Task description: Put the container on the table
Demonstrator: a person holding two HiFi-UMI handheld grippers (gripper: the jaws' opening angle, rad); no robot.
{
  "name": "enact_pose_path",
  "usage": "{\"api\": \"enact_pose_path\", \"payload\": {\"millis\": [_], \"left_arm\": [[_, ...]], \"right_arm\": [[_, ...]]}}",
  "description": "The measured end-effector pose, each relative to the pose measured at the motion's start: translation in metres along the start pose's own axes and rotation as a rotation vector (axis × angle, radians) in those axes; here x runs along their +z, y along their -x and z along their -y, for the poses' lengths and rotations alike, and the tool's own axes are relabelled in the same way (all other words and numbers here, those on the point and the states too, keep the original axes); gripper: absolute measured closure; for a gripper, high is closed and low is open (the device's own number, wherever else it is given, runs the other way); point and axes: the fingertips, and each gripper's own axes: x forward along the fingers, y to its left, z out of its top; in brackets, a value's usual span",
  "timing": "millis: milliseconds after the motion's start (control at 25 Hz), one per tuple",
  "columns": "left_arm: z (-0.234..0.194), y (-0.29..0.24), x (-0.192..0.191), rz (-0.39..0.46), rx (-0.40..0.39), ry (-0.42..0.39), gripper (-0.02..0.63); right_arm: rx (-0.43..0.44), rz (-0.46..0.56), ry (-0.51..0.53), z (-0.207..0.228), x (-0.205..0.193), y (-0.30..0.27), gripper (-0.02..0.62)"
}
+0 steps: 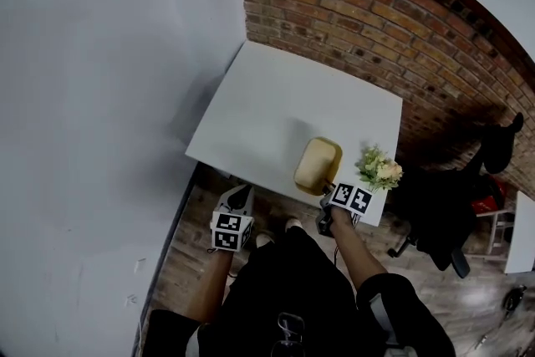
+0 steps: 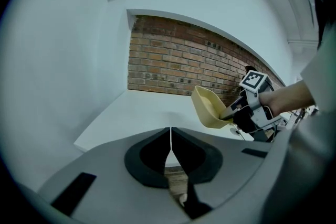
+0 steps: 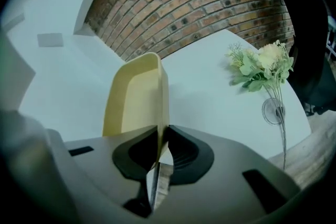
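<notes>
A pale yellow, tub-like container (image 1: pixel 318 165) hangs over the near right part of the white table (image 1: pixel 276 109). My right gripper (image 1: pixel 328 189) is shut on its near wall. In the right gripper view the container (image 3: pixel 137 97) stands on edge, its wall pinched between the jaws of the right gripper (image 3: pixel 160 136). The left gripper view shows the container (image 2: pixel 207 107) tilted and held in the air by the right gripper (image 2: pixel 237 112). My left gripper (image 1: pixel 241 196) is below the table's front edge, over the floor. Its jaws are shut on nothing in the left gripper view (image 2: pixel 170 136).
A small bunch of pale flowers (image 1: pixel 380 171) in a clear vase (image 3: pixel 274 112) stands at the table's front right corner, close to the container. A brick wall (image 1: pixel 376 21) runs behind the table. A black office chair (image 1: pixel 443 213) stands at the right, a grey wall (image 1: pixel 100 96) at the left.
</notes>
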Motion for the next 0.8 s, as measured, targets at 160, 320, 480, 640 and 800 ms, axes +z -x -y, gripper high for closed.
{"api": "enact_pose_path", "payload": {"millis": [160,320,480,640,800], "left_arm": [[-0.009,-0.015,0.007,-0.010,-0.025,-0.001,0.584],[-0.021,-0.036,0.013,-0.017,-0.038,-0.014,0.584],[-0.039,-0.058,0.025,-0.027,-0.044,-0.028,0.584],[-0.058,-0.080,0.045,-0.044,-0.053,-0.031,0.584],[-0.080,-0.103,0.062,-0.068,-0.063,-0.044,0.584]], "right_arm": [[-0.025,0.011,-0.007,-0.003,0.013,-0.014,0.546],[-0.059,0.016,-0.009,-0.003,0.028,-0.035,0.546],[-0.086,0.007,-0.008,-0.003,0.044,-0.063,0.546],[-0.106,-0.016,-0.024,-0.006,0.061,-0.089,0.546],[-0.122,-0.046,-0.032,-0.014,0.075,-0.117,0.546]]}}
